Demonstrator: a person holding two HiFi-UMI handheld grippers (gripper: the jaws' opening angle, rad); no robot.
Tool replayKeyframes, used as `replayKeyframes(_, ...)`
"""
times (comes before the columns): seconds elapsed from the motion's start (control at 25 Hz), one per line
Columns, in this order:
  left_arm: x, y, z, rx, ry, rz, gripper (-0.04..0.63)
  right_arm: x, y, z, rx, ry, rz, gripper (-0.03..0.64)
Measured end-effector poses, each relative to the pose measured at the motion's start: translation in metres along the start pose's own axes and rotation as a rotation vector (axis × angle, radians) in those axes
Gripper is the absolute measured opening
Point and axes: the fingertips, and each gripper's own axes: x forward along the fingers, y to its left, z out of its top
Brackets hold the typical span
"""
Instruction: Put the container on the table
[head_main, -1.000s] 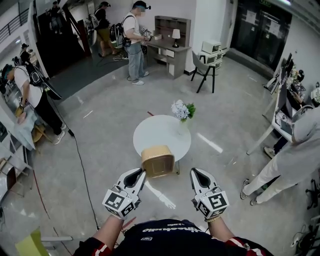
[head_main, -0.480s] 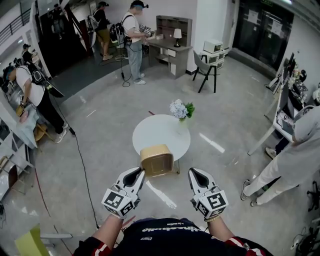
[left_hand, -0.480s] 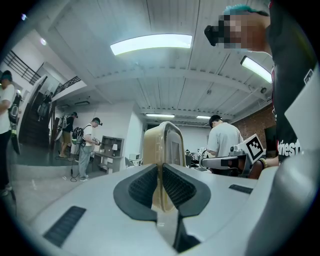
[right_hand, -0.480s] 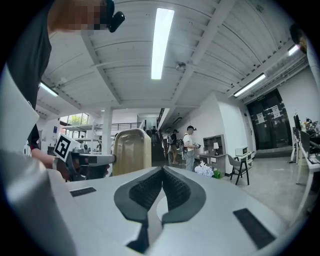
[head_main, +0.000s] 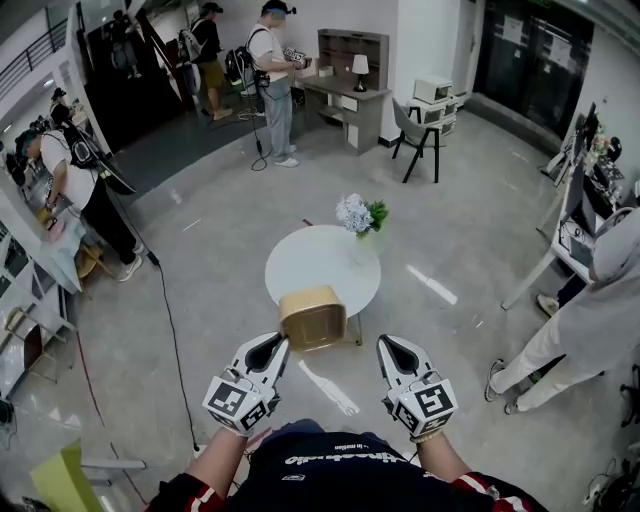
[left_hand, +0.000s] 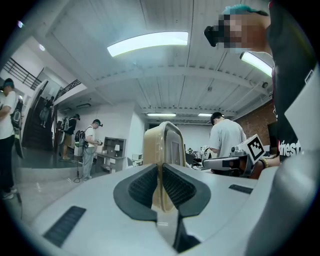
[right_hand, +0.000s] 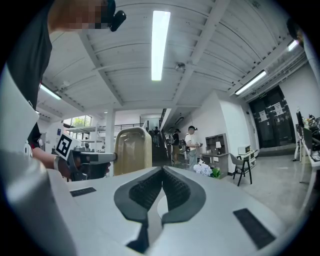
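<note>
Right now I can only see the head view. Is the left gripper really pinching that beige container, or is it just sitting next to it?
Observer: It is pinching it. In the left gripper view, the left gripper has its jaws closed on the thin wall of the beige container, which stands upright between them.
Operator: Is the other one helping to carry it?
Observer: No. The right gripper view shows the right gripper with its jaws together and nothing between them. The container is off to its left, apart from it.
</note>
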Motion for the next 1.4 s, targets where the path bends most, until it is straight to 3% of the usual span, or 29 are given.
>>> replayKeyframes(0.36,0.009,-0.012,-0.003,0.013,0.013,0.012,0.048,-0.009,-0.019,-0.007,0.018,0.0,0.0,0.008)
replayKeyframes(0.8,0.038,0.022,-0.021,-0.024,0.013,0.019,0.048,0.024,-0.04,-0.012,-0.005,0.01,-0.012,0.008)
replayKeyframes(1.4,0.113,0.168,-0.002,-0.034,-0.01,-0.02,0.048,0.183,-0.065,0.018,-0.044,0.011,-0.031,0.008)
